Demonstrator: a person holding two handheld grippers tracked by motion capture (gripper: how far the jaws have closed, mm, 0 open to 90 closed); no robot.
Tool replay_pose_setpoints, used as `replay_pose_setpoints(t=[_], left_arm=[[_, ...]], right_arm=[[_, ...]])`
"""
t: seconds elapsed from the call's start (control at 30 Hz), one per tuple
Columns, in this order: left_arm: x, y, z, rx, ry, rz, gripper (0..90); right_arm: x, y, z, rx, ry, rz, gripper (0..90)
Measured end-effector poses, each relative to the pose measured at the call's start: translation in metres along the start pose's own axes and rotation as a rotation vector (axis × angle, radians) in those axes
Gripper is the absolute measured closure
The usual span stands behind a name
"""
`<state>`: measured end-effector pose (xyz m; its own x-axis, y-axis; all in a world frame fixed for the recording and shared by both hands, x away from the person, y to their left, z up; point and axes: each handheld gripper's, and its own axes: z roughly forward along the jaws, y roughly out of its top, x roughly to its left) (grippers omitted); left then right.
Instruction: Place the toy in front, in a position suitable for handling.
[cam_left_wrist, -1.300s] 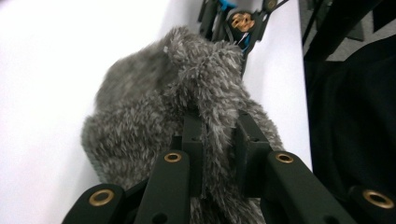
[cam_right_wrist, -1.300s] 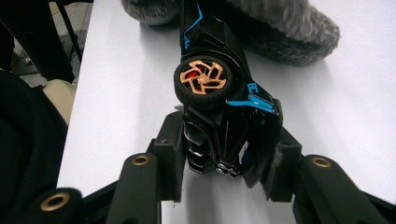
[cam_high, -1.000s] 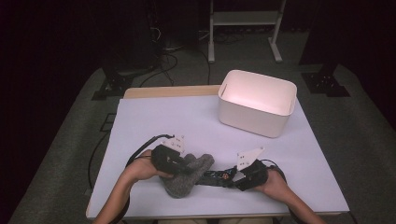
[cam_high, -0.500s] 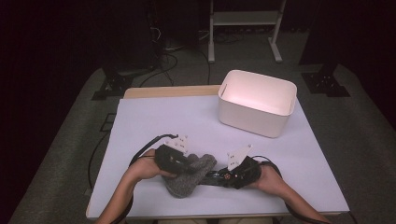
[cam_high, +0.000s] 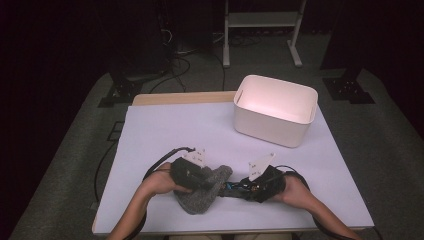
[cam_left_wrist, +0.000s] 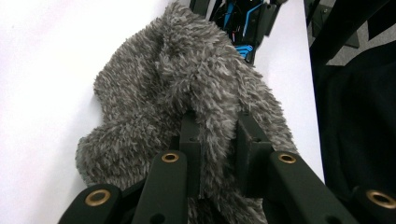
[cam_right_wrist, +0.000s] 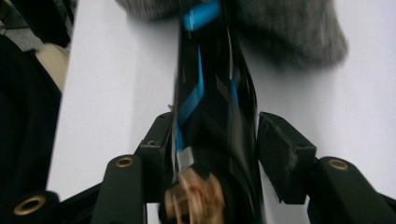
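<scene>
A grey fluffy fabric piece (cam_high: 202, 196) lies near the table's front edge. My left gripper (cam_high: 210, 182) is shut on a fold of it; in the left gripper view the pads (cam_left_wrist: 191, 140) pinch the pile of the fabric (cam_left_wrist: 187, 79). My right gripper (cam_high: 242, 189) points left and is shut on a slim black and blue object (cam_high: 229, 189). In the right gripper view my gripper (cam_right_wrist: 212, 135) has this object (cam_right_wrist: 210, 88) running up between its jaws, and the object's far end meets the grey fabric (cam_right_wrist: 289, 32). That view is blurred. The same object (cam_left_wrist: 245, 23) shows beyond the fabric in the left gripper view.
A white rectangular bin (cam_high: 276, 110) stands at the back right of the white table (cam_high: 170, 130). Cables loop from both grippers beside the person's hands. A metal stand (cam_high: 260, 25) and dark floor lie beyond the table.
My right gripper has slid left with the black and blue object until its tip reaches the fabric. The left gripper has stayed on the fabric, shifting slightly.
</scene>
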<state>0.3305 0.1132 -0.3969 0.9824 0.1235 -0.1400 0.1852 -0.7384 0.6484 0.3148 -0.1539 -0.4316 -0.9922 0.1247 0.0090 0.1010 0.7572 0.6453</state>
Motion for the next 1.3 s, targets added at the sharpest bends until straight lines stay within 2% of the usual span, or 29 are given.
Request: replay_pose_setpoints(t=[0.17, 0.23, 0.27, 0.4, 0.5, 0.6, 0.63, 0.67, 0.73, 0.83, 0.9, 0.93, 1.03, 1.13, 1.3], left_arm=[[0.001, -0.002, 0.001, -0.016, -0.007, -0.009, 75.7], [0.001, -0.005, 0.000, -0.027, -0.009, -0.018, 75.7], [0.002, -0.006, 0.000, -0.027, -0.007, -0.019, 75.7], [0.001, -0.012, 0.005, 0.025, 0.005, -0.010, 74.6], [0.001, -0.014, 0.010, 0.011, -0.003, -0.021, 74.3], [0.003, -0.012, 0.014, 0.001, -0.018, -0.022, 75.5], [0.004, -0.009, 0.015, 0.006, -0.022, -0.011, 75.6], [0.003, -0.008, 0.015, -0.005, -0.024, -0.017, 75.5], [0.001, -0.002, 0.017, 0.004, -0.024, 0.000, 75.5], [0.000, 0.001, 0.019, 0.011, -0.025, 0.013, 76.2], [0.001, 0.001, 0.017, -0.007, -0.010, -0.010, 76.8], [0.002, 0.000, 0.015, -0.026, -0.013, -0.032, 77.2], [0.002, 0.002, 0.006, -0.068, -0.002, -0.037, 78.0], [0.000, 0.008, -0.010, -0.108, 0.015, -0.033, 78.6], [-0.005, 0.027, -0.037, -0.152, 0.029, 0.013, 79.3]], right_arm=[[0.002, 0.019, 0.005, 0.004, -0.004, -0.043, 50.2], [0.002, 0.021, 0.007, 0.018, -0.018, -0.064, 53.8], [0.002, 0.020, 0.006, 0.015, -0.018, -0.059, 54.2], [0.003, 0.019, 0.005, 0.027, -0.026, -0.075, 55.1], [0.002, 0.016, 0.001, 0.034, -0.020, -0.071, 55.1], [0.003, 0.018, 0.001, 0.053, -0.020, -0.060, 54.4], [0.003, 0.019, 0.001, 0.063, -0.019, -0.062, 53.5], [0.002, 0.022, 0.003, 0.083, -0.012, -0.058, 51.4], [0.004, 0.026, 0.007, 0.100, -0.013, -0.067, 48.0], [0.006, 0.031, 0.011, 0.123, -0.032, -0.081, 54.5], [0.005, 0.032, 0.011, 0.130, -0.030, -0.092, 55.9], [0.004, 0.033, 0.010, 0.129, -0.037, -0.084, 56.1], [0.000, 0.035, 0.009, 0.100, -0.018, -0.054, 56.3], [-0.003, 0.039, 0.008, 0.046, -0.006, -0.042, 56.4], [-0.003, 0.054, 0.008, -0.048, 0.008, -0.040, 56.4]])
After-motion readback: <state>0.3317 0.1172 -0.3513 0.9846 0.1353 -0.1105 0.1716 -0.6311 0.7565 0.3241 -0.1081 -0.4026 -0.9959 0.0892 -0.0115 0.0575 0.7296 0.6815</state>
